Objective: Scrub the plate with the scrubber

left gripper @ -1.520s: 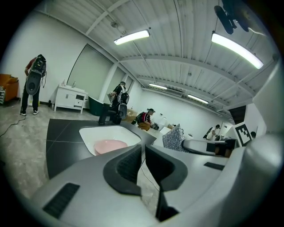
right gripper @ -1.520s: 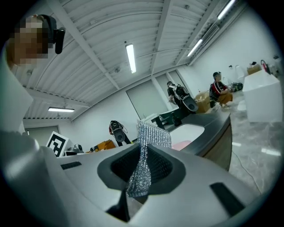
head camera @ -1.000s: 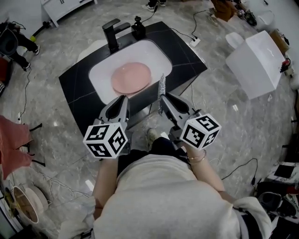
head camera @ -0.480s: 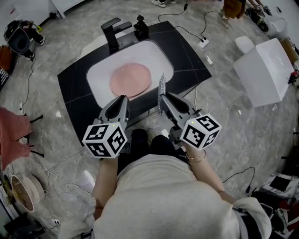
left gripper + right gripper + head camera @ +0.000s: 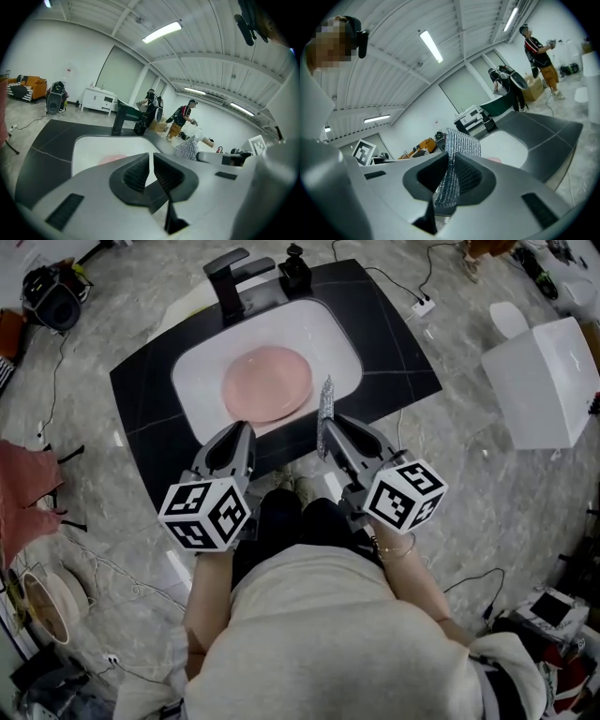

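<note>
One pink plate (image 5: 267, 383) in sink (image 5: 194, 381), right gripper (image 5: 330, 426) fingers clamped on scrubber (image 5: 324, 407), left gripper (image 5: 242, 430) fingers nearly together, empty.

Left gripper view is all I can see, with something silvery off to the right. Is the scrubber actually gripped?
Observer: Yes. The right gripper has its jaws shut on the scrubber, which sticks up past them.
Operator: Where's the whole plate?
Observer: The pink plate lies flat in the middle of the white sink.
Operator: Is the scrubber on it yet?
Observer: No. The head view shows it held upright near the front of the black counter, apart from the plate.
</note>
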The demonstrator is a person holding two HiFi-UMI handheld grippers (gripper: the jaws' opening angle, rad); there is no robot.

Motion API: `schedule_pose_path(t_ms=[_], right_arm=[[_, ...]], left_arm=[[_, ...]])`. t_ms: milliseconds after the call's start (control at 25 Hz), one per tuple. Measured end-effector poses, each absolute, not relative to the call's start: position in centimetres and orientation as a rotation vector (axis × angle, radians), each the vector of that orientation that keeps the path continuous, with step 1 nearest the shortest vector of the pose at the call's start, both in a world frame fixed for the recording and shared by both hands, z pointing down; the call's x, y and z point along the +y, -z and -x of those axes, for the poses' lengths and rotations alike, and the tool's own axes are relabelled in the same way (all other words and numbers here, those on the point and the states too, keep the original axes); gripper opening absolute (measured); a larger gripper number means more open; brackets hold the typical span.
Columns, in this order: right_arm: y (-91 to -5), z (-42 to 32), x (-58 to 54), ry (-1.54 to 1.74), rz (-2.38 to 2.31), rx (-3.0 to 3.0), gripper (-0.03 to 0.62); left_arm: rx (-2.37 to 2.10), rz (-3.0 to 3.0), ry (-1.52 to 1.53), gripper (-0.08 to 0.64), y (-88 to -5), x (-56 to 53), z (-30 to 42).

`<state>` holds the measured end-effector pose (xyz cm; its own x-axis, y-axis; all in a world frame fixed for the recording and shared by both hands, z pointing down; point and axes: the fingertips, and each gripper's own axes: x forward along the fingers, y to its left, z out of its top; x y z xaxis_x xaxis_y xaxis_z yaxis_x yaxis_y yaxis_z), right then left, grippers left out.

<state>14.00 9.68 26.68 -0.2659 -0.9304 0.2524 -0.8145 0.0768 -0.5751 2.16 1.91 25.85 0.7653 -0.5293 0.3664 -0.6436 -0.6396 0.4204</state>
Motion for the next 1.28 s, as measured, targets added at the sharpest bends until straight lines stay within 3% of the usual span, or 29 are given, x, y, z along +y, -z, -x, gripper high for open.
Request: schedule_pose_path(t_ms=[800, 1280], right_arm=[[-27.3, -14.6, -2.9, 0.994, 1.792, 2.243, 0.063], [-29.2, -14.8, -5.3, 1.065, 1.807, 2.307, 0.063]], left_arm=[[-0.926, -2.276, -0.207, 0.034, -27.9, -11.3, -1.3], [-0.925, -2.106, -0.227, 0.034, -31.9, -12.4, -0.3]])
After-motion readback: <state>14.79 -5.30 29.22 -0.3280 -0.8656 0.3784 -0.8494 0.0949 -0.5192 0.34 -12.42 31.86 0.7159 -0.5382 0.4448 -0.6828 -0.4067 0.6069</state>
